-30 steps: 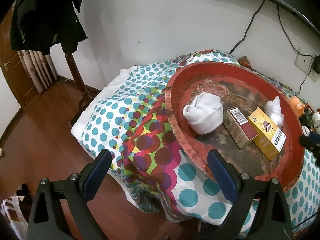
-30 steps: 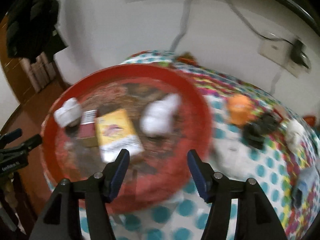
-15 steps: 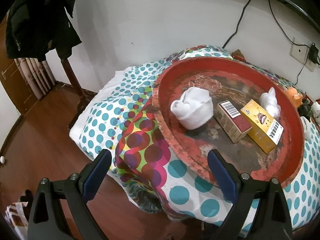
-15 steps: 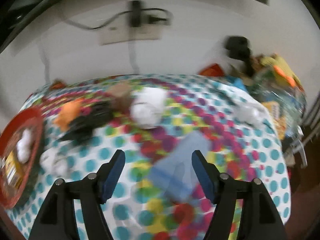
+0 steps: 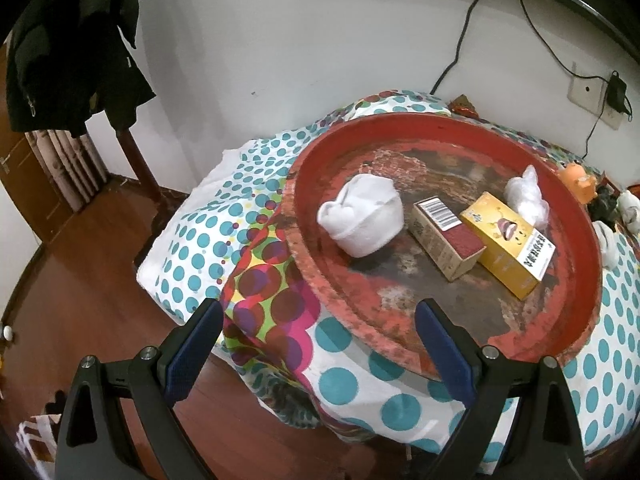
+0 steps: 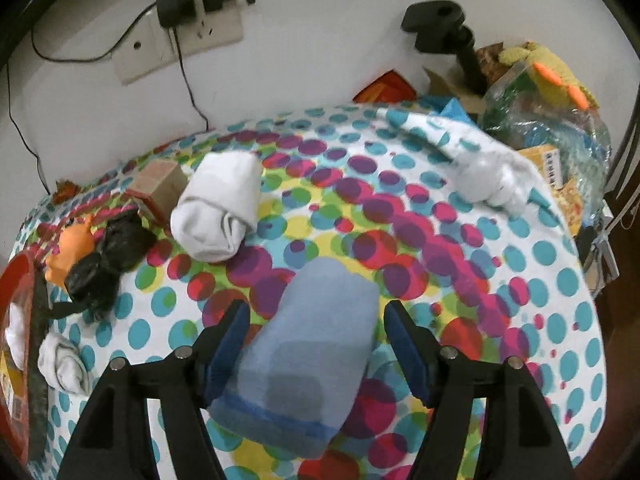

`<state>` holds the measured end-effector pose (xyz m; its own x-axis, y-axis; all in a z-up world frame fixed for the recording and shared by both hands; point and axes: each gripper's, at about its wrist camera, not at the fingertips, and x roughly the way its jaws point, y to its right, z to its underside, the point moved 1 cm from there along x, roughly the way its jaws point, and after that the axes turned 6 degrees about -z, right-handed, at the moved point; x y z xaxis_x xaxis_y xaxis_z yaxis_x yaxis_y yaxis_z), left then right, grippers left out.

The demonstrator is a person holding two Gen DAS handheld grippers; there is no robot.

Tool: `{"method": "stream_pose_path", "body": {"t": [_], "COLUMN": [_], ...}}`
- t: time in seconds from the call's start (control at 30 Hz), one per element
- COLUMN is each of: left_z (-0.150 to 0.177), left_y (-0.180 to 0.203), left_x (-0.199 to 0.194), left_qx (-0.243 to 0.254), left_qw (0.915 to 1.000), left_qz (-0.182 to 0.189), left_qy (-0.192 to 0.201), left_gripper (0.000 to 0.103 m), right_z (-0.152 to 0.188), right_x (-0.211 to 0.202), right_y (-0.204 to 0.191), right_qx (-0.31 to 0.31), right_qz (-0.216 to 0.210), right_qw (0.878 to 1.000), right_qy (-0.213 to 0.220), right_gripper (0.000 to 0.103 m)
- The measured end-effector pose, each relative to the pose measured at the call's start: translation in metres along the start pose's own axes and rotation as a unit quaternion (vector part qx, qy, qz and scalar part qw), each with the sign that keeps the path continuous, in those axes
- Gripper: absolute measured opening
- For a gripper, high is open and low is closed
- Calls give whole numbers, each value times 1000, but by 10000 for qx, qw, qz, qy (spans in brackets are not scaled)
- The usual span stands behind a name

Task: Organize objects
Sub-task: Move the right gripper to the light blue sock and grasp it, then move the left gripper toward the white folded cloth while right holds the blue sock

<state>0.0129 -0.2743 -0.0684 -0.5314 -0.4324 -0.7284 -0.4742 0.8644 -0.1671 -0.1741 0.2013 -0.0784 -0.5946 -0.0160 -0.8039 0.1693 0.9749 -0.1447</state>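
The right gripper, jaws just spread wide, straddled the soft pale-blue folded sock lying on the dotted bench cloth, untouched; light and squashy, it looked best pinched across its thick middle.

On the tray, the rolled sock lies left of two boxes lying side by side.

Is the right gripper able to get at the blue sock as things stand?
Probably yes. The right gripper is open with the blue sock lying between its fingers, pads not touching it, and nothing lies on top.
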Motion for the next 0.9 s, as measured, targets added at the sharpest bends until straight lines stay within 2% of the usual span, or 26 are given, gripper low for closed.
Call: {"method": "stream_pose_path", "body": {"t": [0.23, 0.27, 0.33, 0.37, 0.43, 0.5, 0.6, 0.77, 0.9], "left_z": [-4, -5, -6, -7, -6, -6, -4, -2, -4], "left_y": [24, 33, 48, 58, 79, 104, 140, 201, 241], "left_x": [-20, -27, -35, -40, -52, -63, -76, -87, -84], "left_qx": [245, 361, 574, 689, 911, 1137, 1379, 1685, 1776], "left_qw": [9994, 9990, 9977, 9967, 9937, 9898, 9830, 9677, 9591], "left_qz": [191, 198, 280, 347, 561, 778, 1162, 1870, 2204], "left_qy": [120, 187, 238, 260, 325, 363, 349, 111, -81], "left_gripper": [96, 96, 96, 96, 96, 98, 99, 99, 99], "right_z": [11, 12, 13, 13, 13, 13, 14, 12, 13], "right_x": [11, 10, 9, 9, 7, 6, 5, 6, 6], "right_y": [-4, -6, -9, -9, -7, -6, -3, 17, 14], "right_qx": [-468, -589, -877, -926, -1015, -1210, -1501, -1187, -1255], "right_qz": [-22, -5, -16, -55, -131, -188, -2, -393, -355], "right_qw": [9989, 9983, 9961, 9957, 9947, 9924, 9884, 9920, 9913], "right_qy": [-41, 22, 66, 78, 106, 122, 224, 156, 154], "right_gripper": [71, 63, 59, 49, 38, 37, 36, 37, 39]}}
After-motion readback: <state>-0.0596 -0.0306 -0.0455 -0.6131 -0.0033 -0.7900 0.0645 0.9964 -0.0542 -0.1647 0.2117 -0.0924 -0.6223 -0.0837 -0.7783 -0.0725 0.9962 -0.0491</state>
